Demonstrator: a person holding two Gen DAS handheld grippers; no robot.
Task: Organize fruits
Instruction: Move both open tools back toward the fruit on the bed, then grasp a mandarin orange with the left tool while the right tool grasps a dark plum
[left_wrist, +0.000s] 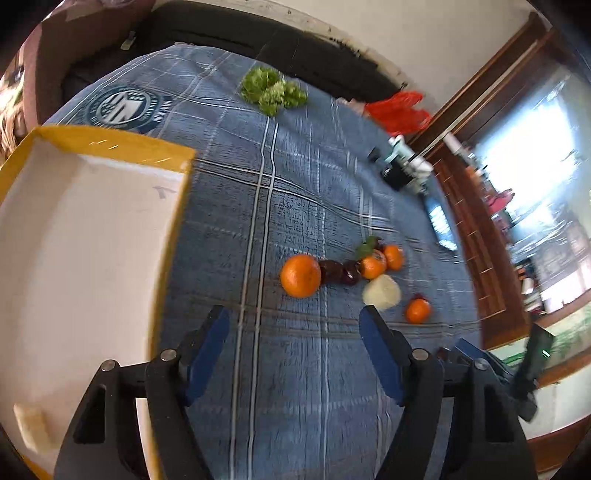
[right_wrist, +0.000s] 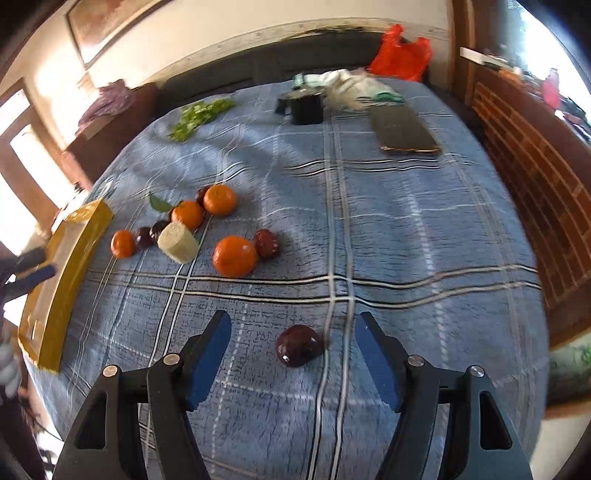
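The right tool (right_wrist: 293, 354) hangs agape over a dark plum (right_wrist: 298, 345), its pads clear of it. The left tool (left_wrist: 293, 350) is likewise agape and empty, an orange (left_wrist: 300, 275) ahead on the blue cloth (left_wrist: 295, 199) beside the box (left_wrist: 74, 258).

blue plaid cloth (right_wrist: 406, 229) (white-lined), yellow box (left_wrist: 122, 142), orange tangerines (right_wrist: 234, 256)

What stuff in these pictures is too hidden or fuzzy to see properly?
- Yellow box, left wrist view: cut off by the picture edge and the left gripper, so its contents are partly hidden.
- Dark fruits, left wrist view: tucked behind the big orange, kind unclear.
- Black object, right wrist view: too blurred to identify.
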